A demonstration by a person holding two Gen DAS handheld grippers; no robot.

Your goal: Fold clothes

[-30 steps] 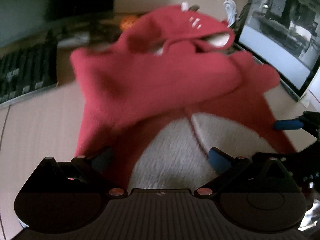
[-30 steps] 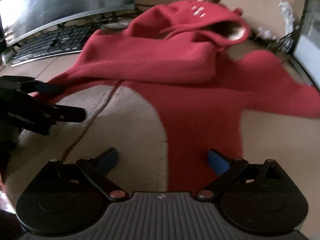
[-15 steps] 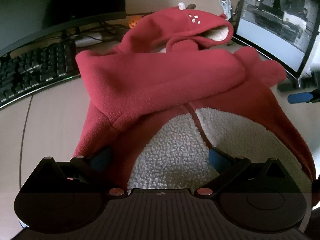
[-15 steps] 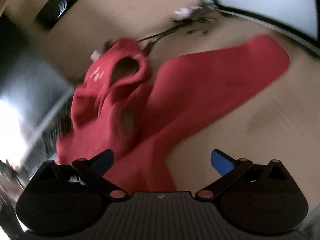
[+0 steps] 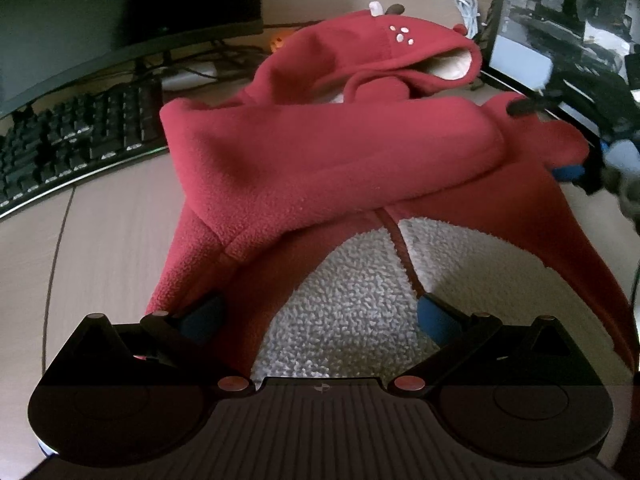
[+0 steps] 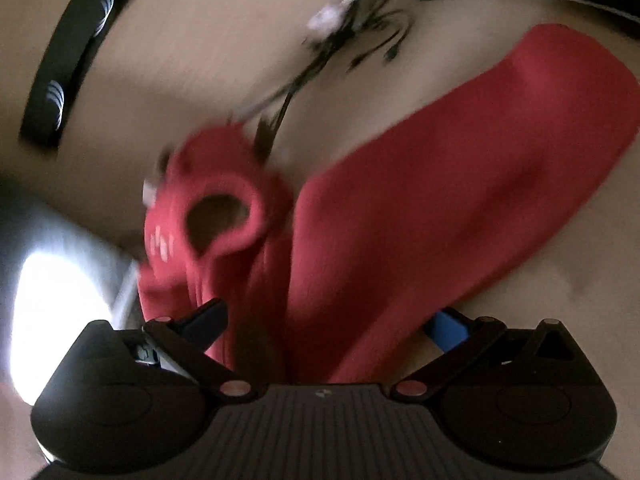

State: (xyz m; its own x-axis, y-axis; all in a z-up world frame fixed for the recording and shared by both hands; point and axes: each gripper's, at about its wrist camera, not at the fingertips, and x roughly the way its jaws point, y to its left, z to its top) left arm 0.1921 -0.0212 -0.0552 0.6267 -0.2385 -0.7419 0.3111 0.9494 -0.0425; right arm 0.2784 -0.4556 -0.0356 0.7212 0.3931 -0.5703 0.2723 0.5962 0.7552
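A red fleece hooded garment (image 5: 320,152) with a white fuzzy belly (image 5: 360,300) lies on the desk, one sleeve folded across its chest. My left gripper (image 5: 320,316) hovers open over the lower belly with nothing pinched. At the right edge of the left wrist view, my right gripper (image 5: 552,140) stands open beside the end of the other sleeve. The right wrist view is rolled and blurred. In it the outstretched red sleeve (image 6: 460,200) runs from between the wide jaws of the right gripper (image 6: 328,324), whose pads do not press it. The hood (image 6: 216,216) lies to the left.
A black keyboard (image 5: 72,136) and a dark monitor (image 5: 120,20) stand at the back left. A lit screen (image 5: 560,32) stands at the back right, close to the sleeve end. A white cable (image 5: 466,4) and dark cords (image 6: 360,40) lie behind the hood. The tan desk (image 5: 100,260) shows at left.
My right gripper swung away from the belly, rolled over, and came to the outstretched sleeve at the right. The left gripper stayed almost in place. The garment has not shifted.
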